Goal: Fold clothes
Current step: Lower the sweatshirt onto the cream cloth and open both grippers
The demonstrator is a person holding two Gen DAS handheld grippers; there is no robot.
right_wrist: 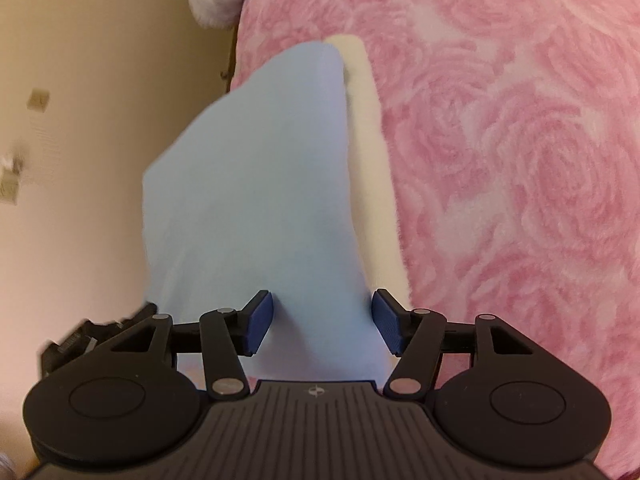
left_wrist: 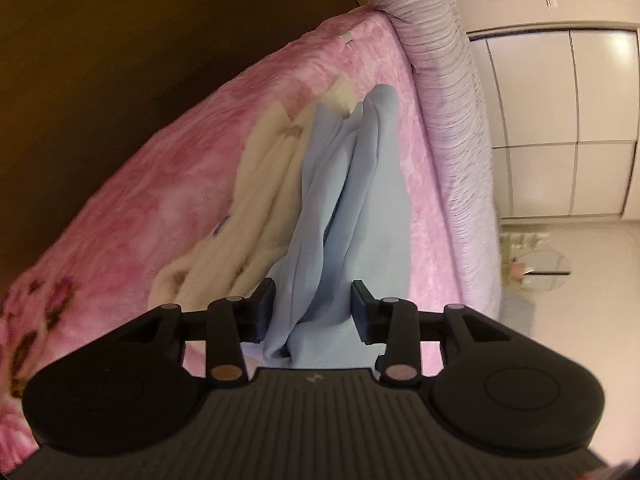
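The light blue garment [left_wrist: 340, 208] lies bunched on the pink bed [left_wrist: 160, 200], beside a cream garment [left_wrist: 264, 184]. It runs between the jaws of the left hand-held gripper [left_wrist: 314, 310] and the right hand-held gripper [right_wrist: 322, 320], both apart and unclamped. Closing now risks pinching several bunched layers or missing the edge, giving a crooked fold.
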